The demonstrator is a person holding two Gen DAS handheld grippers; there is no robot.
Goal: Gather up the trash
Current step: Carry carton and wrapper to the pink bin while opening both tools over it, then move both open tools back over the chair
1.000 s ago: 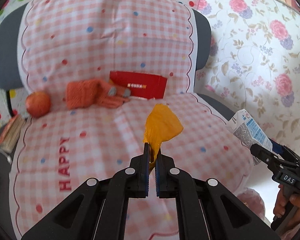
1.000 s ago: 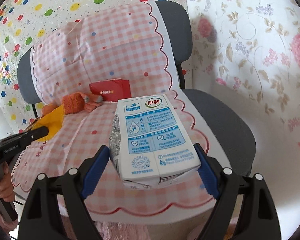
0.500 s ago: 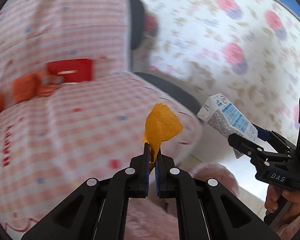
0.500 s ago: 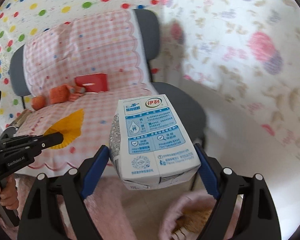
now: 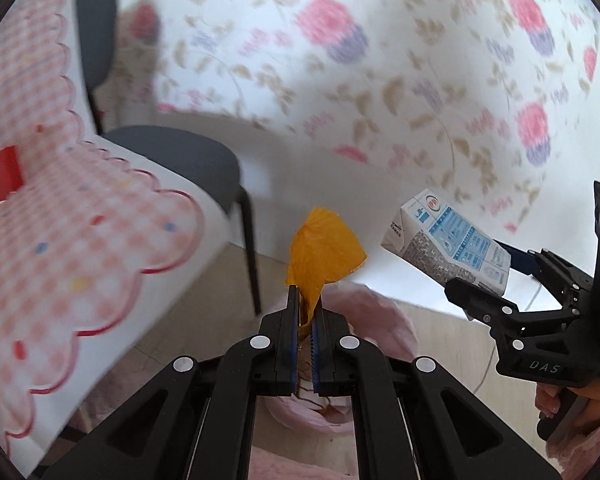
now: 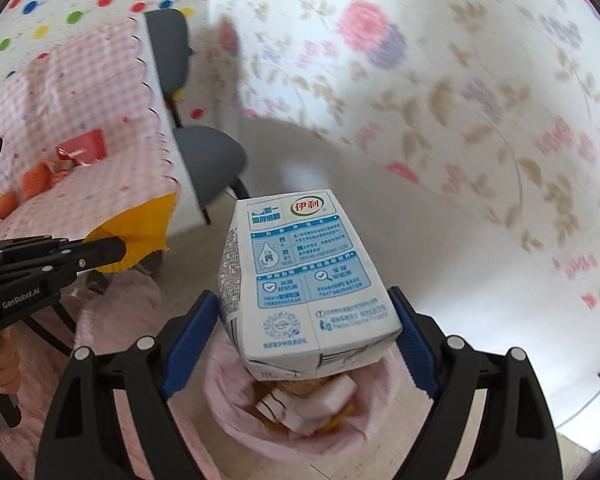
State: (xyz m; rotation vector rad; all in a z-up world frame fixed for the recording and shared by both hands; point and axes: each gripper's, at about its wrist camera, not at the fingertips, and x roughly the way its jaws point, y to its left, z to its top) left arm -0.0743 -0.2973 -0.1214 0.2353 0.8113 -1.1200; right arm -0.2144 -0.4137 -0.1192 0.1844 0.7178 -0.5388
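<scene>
Left hand-held gripper (image 5: 305, 312): pinched on orange paper cup liner (image 5: 324, 256).
Right hand-held gripper (image 6: 300, 344): wide, clamping milk carton (image 6: 300, 276).
Pink-lined bin (image 6: 236, 412): half hidden below carton; contents unclear.

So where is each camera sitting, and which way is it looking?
Left wrist: rides the left gripper, looking along its shut fingers at the orange wrapper; a hand shows far right.
Right wrist: rides the right gripper, looking over the milk carton into the pink trash bin; fingers show at the left edge.
Both views share the wrapper, carton, bin and chair.
</scene>
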